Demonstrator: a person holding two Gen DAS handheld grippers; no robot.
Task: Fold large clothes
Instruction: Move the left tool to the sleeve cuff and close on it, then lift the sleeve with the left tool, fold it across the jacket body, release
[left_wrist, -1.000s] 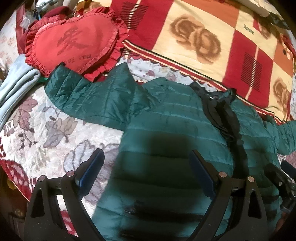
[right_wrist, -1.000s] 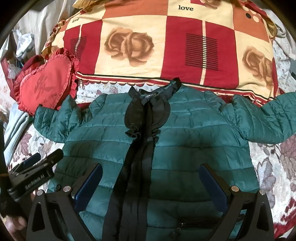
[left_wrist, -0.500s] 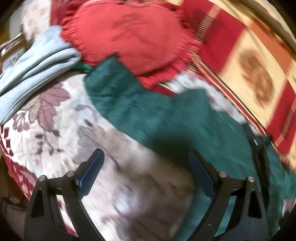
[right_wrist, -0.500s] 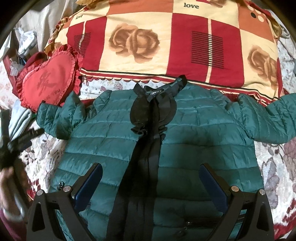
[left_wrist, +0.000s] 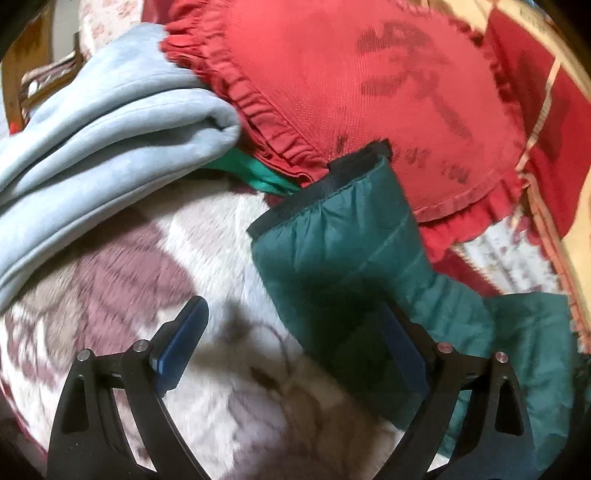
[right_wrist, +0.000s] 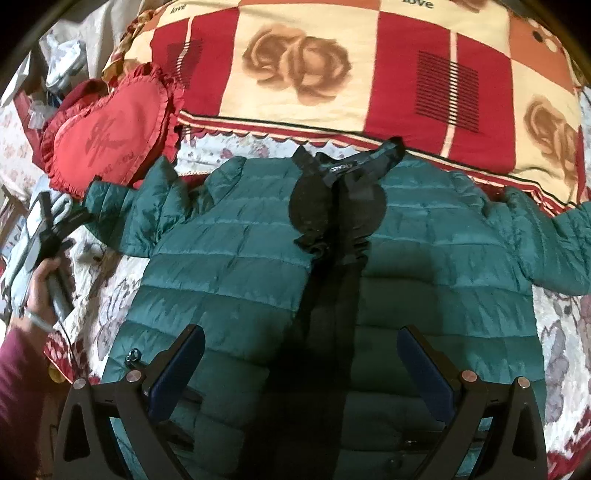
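Jacket flat on bed | left gripper wide open, empty, near left sleeve cuff | right gripper wide open, empty, over hem

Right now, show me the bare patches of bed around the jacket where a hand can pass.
Bare floral bedspread lies beneath the open left gripper, bordered by the folded light-blue fleece and the green jacket's sleeve. A narrow strip runs between collar and rose blanket. It is crowded by the heart pillow, where cuff and fleece meet.
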